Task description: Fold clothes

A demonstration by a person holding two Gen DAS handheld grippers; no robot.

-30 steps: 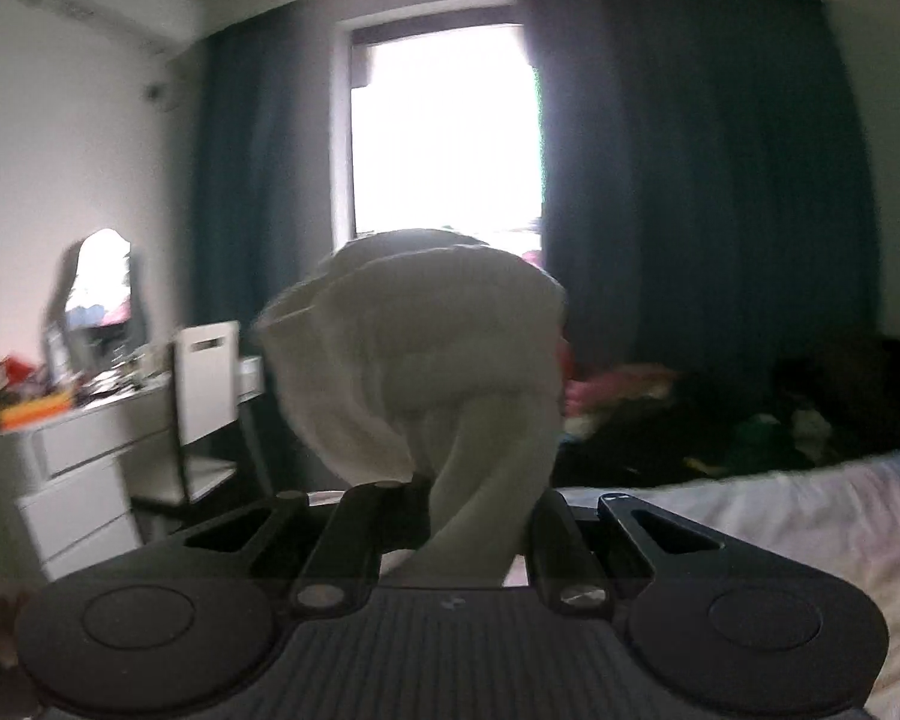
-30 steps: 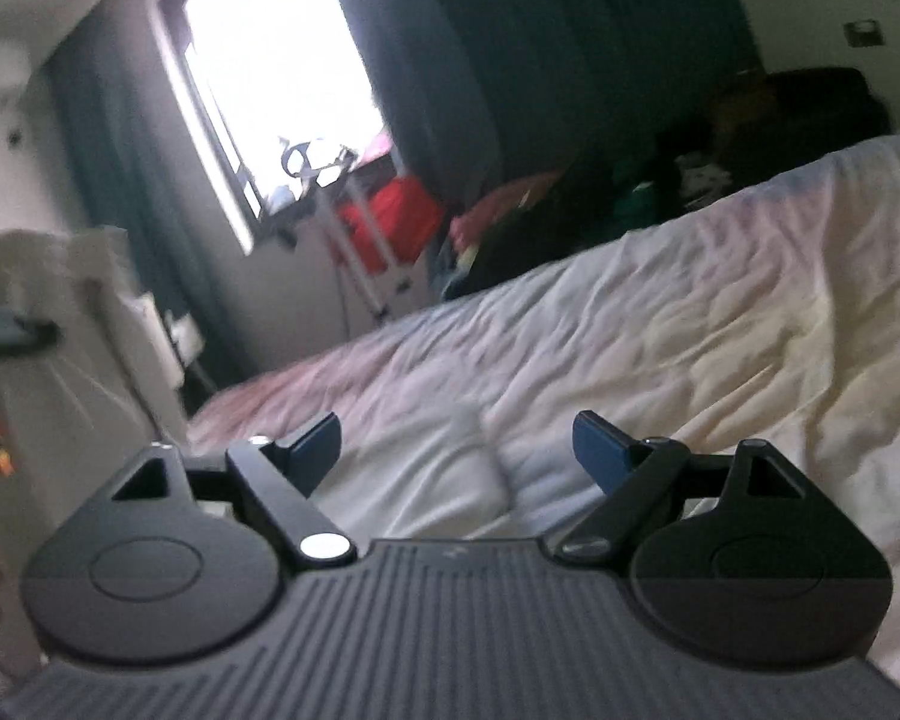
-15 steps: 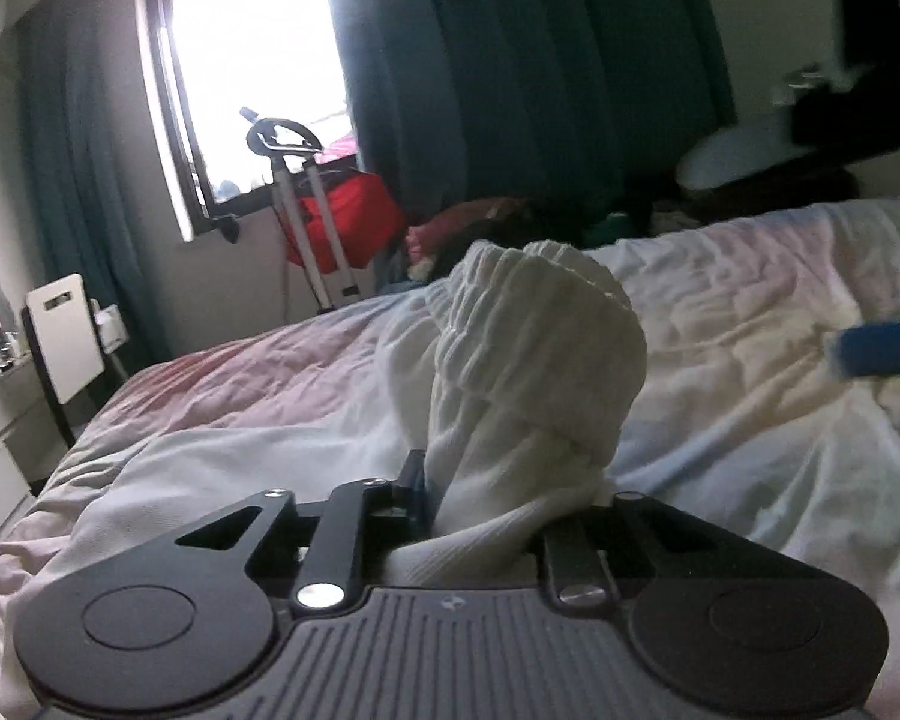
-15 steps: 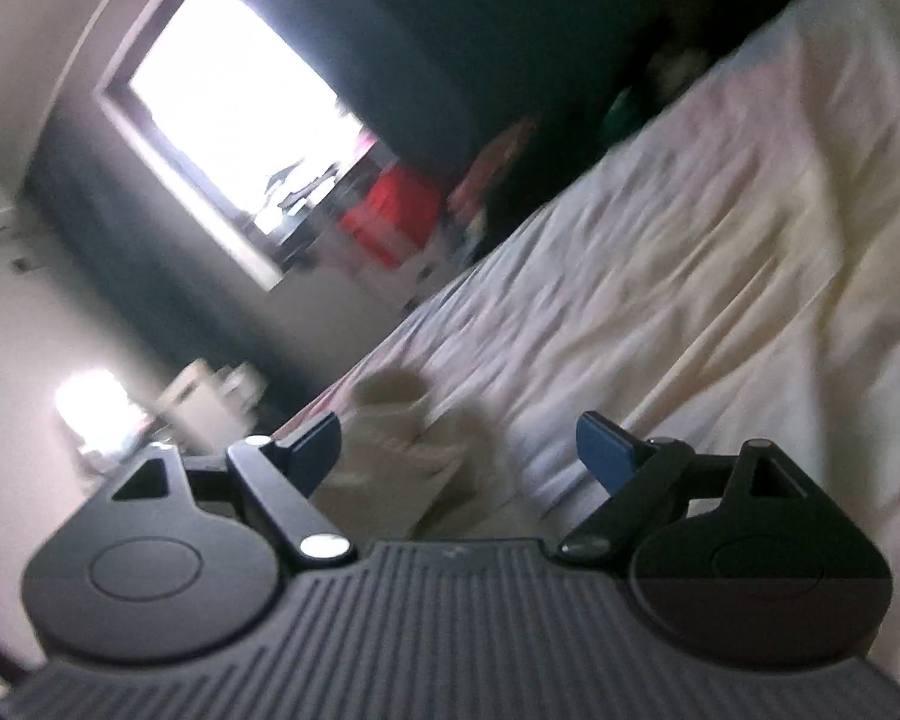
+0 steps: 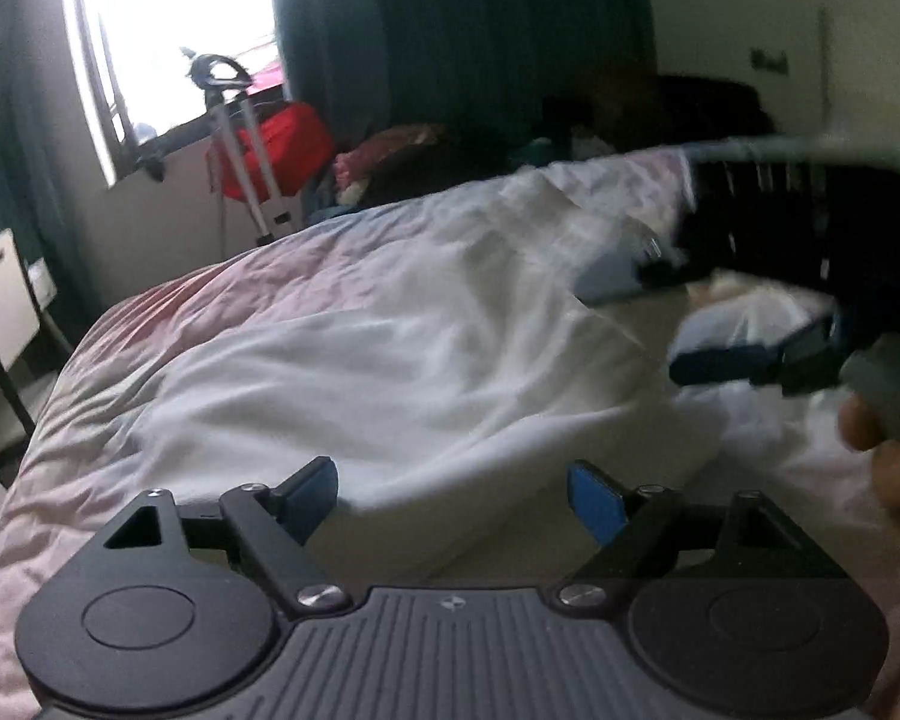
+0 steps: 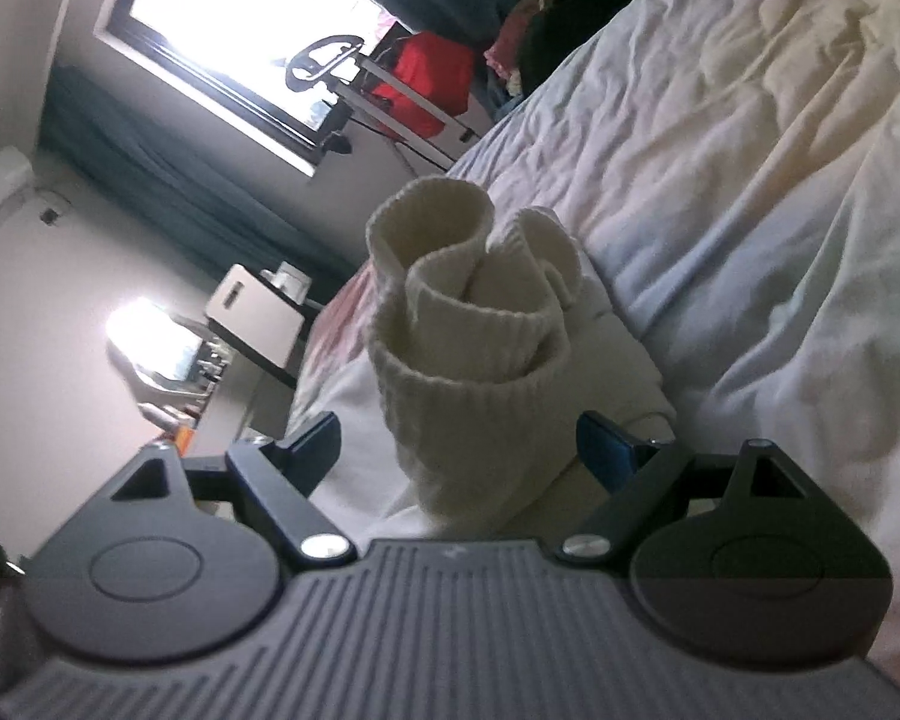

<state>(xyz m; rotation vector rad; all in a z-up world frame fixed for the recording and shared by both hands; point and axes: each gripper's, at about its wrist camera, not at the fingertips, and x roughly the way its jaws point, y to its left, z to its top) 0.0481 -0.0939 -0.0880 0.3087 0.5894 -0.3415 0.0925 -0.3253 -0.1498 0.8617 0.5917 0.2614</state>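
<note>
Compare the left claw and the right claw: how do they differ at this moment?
The left claw has only flat white cloth on the bed ahead; the right claw has the bunched knitted garment standing between its fingers, untouched. The left view is level, the right tilted. Both are open, with blue pads.

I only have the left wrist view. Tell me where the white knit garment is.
Observer: The right wrist view shows it. The white knit garment sits rolled up on the bed.
Operator: Report the right gripper.
Observer: The right gripper is open, and the roll stands between its fingers.
Operator: Say whether it's pinched.
Observer: It isn't. The jaws are wide apart and there is a clear gap at one blue pad. At the other pad the roll is too close to tell whether it touches.
</note>
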